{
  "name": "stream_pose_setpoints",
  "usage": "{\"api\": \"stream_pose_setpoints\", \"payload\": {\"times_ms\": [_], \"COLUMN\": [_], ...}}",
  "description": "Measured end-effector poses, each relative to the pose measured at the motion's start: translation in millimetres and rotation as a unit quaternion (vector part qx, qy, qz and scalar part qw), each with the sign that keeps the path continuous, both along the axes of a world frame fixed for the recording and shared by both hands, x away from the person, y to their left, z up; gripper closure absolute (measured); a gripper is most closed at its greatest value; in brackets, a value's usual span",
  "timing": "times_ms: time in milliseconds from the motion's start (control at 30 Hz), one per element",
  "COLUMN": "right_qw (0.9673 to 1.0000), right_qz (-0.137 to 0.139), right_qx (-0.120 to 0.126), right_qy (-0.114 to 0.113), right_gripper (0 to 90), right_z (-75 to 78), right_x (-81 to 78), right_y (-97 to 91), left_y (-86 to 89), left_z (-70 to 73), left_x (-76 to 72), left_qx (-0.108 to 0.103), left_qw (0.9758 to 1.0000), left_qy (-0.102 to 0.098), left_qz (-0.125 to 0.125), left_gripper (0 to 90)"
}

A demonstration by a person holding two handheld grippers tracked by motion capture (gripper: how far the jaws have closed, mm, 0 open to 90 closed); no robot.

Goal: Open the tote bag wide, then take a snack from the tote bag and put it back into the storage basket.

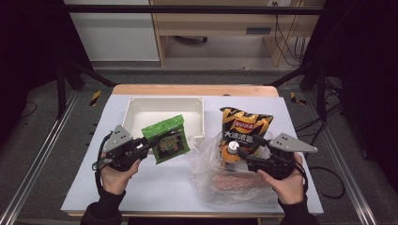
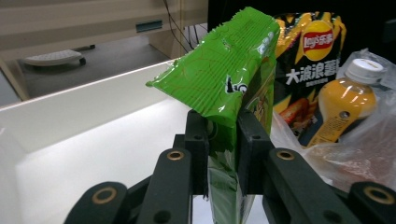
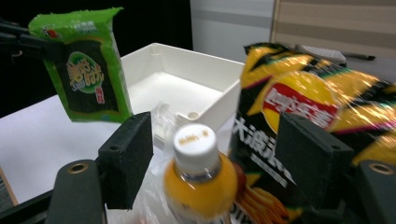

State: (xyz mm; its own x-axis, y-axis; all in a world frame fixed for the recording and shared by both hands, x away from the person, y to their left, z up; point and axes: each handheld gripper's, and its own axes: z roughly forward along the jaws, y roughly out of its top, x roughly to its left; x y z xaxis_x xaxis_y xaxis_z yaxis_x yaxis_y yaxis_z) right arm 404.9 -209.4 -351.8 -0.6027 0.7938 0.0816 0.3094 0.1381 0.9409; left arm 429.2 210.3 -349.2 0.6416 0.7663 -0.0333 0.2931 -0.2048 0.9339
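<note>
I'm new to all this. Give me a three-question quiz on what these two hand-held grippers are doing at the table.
1. True or false: the left gripper is clamped on the glossy green snack packet.
2. Multiple choice: the right gripper has its jaws either side of which thing? A) the black and yellow crisp bag B) the orange drink bottle with a white cap C) the shallow white plastic bin
3. Fill in: the bottle sits in a crumpled clear plastic ____.

Key
1. True; the packet is held up off the table.
2. B; the jaws stand wide, pads apart from the bottle.
3. bag
</note>
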Motion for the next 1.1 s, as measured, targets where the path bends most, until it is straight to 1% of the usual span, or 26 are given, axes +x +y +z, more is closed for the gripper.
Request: {"api": "stream_pose_setpoints", "payload": {"times_ms": [167, 267, 333, 467, 533, 633, 833, 900, 1000, 1100], "right_qw": [0.9998, 0.9996, 0.9994, 0.9989, 0.9986, 0.9983, 0.9975, 0.9976, 0.9975, 0.9975], "right_qz": [-0.019, -0.029, -0.034, -0.045, -0.051, -0.057, -0.070, -0.069, -0.070, -0.071], "right_qx": [0.004, 0.004, 0.008, 0.009, 0.008, 0.005, 0.004, 0.003, -0.001, -0.001], "right_qy": [0.004, 0.006, 0.005, 0.010, 0.014, 0.012, 0.006, 0.002, 0.005, 0.005], "right_gripper": [24.2, 23.2, 22.6, 21.0, 20.3, 20.3, 20.1, 20.1, 19.6, 19.5], "right_z": [-4.3, -6.2, -7.7, -12.2, -13.7, -13.5, -11.4, -11.0, -12.1, -12.6], "right_x": [-5.7, -9.1, -11.8, -15.0, -15.2, -16.0, -18.0, -18.3, -18.7, -18.9], "right_y": [-16.1, -24.5, -29.7, -39.1, -43.1, -47.5, -54.6, -55.5, -56.1, -57.4], "left_y": [7.2, 9.8, 11.6, 13.8, 14.3, 15.8, 18.0, 19.1, 21.3, 23.8], "left_z": [5.8, 9.6, 11.1, 12.1, 11.9, 13.2, 19.9, 21.5, 20.7, 16.4], "left_x": [5.9, 10.0, 12.7, 19.4, 24.3, 31.8, 52.2, 59.5, 70.2, 78.9], "left_qx": [-0.005, 0.001, 0.000, 0.002, 0.004, 0.005, 0.020, 0.026, 0.031, 0.036], "left_qw": [0.9999, 0.9998, 0.9997, 0.9997, 0.9997, 0.9996, 0.9987, 0.9982, 0.9972, 0.9962], "left_qy": [-0.006, -0.010, -0.009, -0.009, -0.007, -0.003, -0.004, -0.004, -0.001, 0.001], "left_qz": [0.011, 0.016, 0.021, 0.023, 0.024, 0.028, 0.046, 0.054, 0.067, 0.079], "left_gripper": [76.6, 76.6, 76.6, 76.6, 76.5, 76.5, 76.6, 76.6, 76.6, 76.6]}}
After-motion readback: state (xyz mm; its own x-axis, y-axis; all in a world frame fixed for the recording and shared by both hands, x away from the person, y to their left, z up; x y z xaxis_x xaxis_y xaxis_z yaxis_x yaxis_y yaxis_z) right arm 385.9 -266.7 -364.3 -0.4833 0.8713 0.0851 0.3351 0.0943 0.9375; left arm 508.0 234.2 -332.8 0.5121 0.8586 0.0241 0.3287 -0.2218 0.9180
